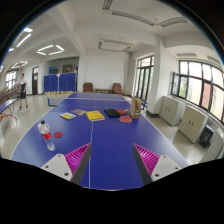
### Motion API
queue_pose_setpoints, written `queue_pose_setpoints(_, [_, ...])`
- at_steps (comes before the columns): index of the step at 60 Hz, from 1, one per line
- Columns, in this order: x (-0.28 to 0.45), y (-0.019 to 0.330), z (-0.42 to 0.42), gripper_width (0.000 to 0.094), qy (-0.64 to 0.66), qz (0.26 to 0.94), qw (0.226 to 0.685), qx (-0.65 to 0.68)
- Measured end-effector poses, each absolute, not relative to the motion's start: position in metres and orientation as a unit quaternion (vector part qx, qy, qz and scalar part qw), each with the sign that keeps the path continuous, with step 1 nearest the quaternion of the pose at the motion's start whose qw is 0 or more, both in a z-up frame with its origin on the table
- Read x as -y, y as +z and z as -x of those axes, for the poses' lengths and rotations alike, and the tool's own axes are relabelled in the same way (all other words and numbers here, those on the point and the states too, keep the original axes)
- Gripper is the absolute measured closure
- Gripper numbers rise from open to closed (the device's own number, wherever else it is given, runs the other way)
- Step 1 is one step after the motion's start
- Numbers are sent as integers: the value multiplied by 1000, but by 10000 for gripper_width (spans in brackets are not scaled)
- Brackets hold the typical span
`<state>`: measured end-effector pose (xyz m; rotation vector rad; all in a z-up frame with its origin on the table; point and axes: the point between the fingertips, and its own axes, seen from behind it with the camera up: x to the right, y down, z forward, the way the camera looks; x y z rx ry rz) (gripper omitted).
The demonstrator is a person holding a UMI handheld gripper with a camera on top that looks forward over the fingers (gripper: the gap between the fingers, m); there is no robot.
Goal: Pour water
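Note:
A clear water bottle (46,134) with a red cap stands on the blue table (110,135), ahead of my left finger and to its left. My gripper (110,160) is open, its pink pads (76,156) spread wide with only bare tabletop between them. Nothing is held. Further along the table, beyond the fingers, lie a yellow flat item (95,116), a small red item (68,116) and a red object (125,118) near the net line.
A person (22,90) stands far left beside another table. Cabinets (190,122) line the right wall under the windows. A chair (138,103) stands at the table's far right end.

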<state>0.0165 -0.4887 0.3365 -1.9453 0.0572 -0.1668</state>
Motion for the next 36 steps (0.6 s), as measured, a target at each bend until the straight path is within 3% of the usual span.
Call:
queue_pose_setpoints(14, [505,286,-3,85,-82,842,532,-21])
queue_pose_setpoints(23, [517,220,38,94,-86,854,513,-11])
queue_pose_setpoints(28, [507,172,97,91,-77,861,503,-2])
queue_pose_setpoints(36, [489,127,192,87,-57,864,500,8])
